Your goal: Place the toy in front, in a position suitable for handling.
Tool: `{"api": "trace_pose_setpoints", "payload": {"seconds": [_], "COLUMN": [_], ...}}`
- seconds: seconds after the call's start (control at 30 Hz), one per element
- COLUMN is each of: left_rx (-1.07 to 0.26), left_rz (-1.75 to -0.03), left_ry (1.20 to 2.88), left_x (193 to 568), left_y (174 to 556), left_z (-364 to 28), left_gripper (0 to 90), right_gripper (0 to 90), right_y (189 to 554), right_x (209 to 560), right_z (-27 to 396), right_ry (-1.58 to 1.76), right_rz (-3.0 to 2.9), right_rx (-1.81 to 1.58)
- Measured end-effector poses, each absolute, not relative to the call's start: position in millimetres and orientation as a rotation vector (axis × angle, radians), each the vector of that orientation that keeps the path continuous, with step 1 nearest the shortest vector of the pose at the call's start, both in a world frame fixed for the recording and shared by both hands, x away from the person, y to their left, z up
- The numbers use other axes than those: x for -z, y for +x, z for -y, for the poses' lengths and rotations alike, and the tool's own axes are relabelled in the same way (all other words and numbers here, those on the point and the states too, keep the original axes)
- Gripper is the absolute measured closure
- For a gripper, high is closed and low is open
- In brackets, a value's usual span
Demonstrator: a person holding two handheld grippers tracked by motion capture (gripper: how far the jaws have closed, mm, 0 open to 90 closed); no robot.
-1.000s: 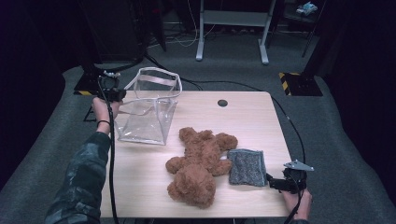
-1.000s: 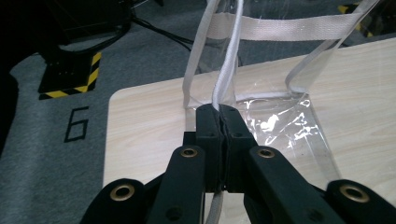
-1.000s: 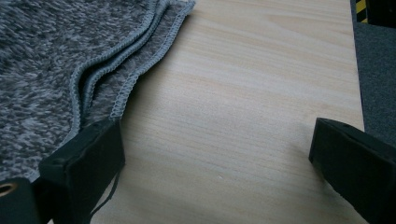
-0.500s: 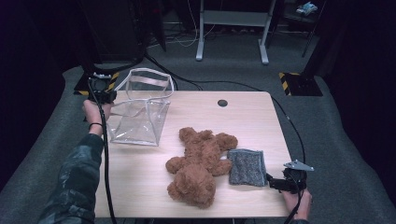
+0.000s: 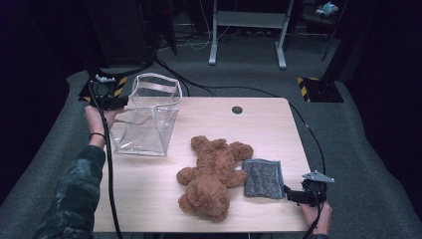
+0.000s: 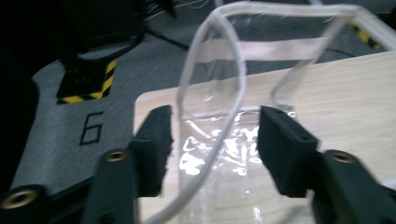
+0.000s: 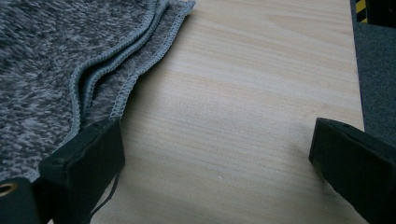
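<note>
Releasing the clear plastic bag (image 5: 147,119) at the table's (image 5: 259,124) far left: left claw (image 6: 215,140) jaws just opened, rim between them untouched; back off straight. Right claw (image 7: 215,154) spread beside the grey towel (image 7: 56,70)

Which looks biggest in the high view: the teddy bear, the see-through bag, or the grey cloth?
1. Teddy bear and clear bag: they look about alike, too close to rank; the bag also stands farther from the camera.
2. Grey cloth: clearly smallest.

Brown teddy bear (image 5: 214,174) on wooden table (image 5: 259,124), grey carpet (image 5: 249,69), metal stand (image 5: 247,30)
</note>
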State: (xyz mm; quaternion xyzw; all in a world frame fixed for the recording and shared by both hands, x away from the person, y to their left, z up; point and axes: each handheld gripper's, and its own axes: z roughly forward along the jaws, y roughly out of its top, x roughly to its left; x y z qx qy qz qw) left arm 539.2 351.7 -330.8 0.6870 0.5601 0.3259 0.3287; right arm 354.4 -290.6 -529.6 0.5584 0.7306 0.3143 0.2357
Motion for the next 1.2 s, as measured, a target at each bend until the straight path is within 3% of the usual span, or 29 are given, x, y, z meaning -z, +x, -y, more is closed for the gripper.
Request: {"api": "trace_pose_setpoints", "payload": {"seconds": [0.13,0.33,0.57,0.73,0.87,0.97,1.2], "left_rx": [-0.804,-0.714,-0.67,-0.651,-0.653,-0.687,-0.745], "left_rz": [-1.408,-1.286,-1.217,-1.187,-1.199,-1.212,-1.247], "left_ry": [1.822,1.867,1.949,2.048,2.121,2.134,2.113], "left_x": [324,320,324,335,344,350,354], "left_y": [536,536,541,549,554,557,560], "left_z": [-343,-311,-282,-258,-249,-246,-250], "left_gripper": [34.0,26.9,25.0,28.3,39.3,54.6,79.0], "right_gripper": [2.8,2.8,2.8,2.8,2.8,2.8,2.8], "right_y": [354,355,354,354,354,354,354], "right_x": [530,530,530,530,530,530,530], "right_z": [291,291,290,290,290,290,290], "right_ry": [1.529,1.529,1.536,1.535,1.535,1.535,1.534], "right_rz": [-2.005,-2.005,-2.002,-2.002,-2.003,-2.003,-2.003], "right_rx": [-0.862,-0.862,-0.863,-0.864,-0.864,-0.864,-0.864]}}
